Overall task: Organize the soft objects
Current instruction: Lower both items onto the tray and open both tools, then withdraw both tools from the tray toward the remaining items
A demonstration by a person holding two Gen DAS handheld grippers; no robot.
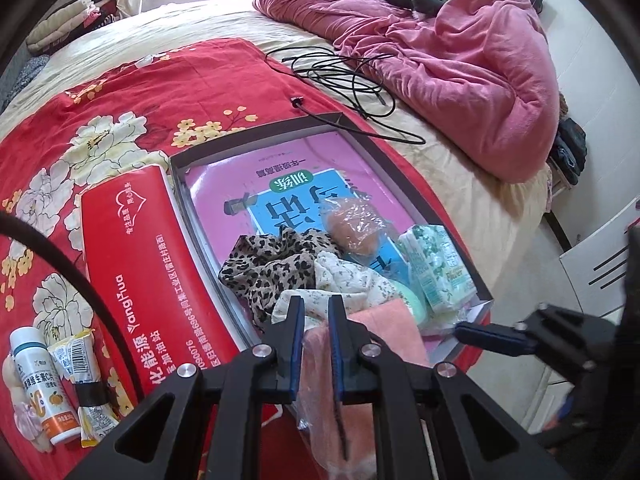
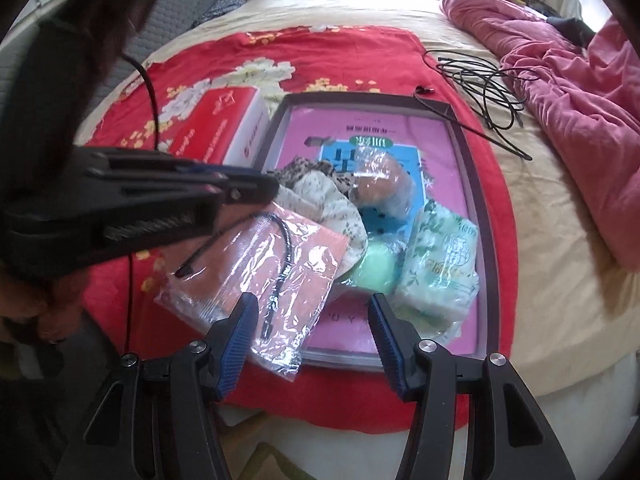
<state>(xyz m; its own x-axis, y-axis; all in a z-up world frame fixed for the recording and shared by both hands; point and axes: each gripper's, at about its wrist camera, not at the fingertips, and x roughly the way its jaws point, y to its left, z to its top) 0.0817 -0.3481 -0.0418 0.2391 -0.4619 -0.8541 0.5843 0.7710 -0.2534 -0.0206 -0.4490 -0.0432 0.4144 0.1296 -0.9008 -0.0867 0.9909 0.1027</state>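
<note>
Soft goods fill a shallow tray on the bed. From the left wrist view, the left claw is clenched on a pink cloth in a plastic bag, apparently bound for the tray just ahead; a red box to its left reads "YangHua". From the right wrist view, the right claw hangs released over the bag's near end, the tissue pack ahead to its right.

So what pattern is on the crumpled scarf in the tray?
Leopard print, tan with black spots; clearest in the left wrist view.
</note>
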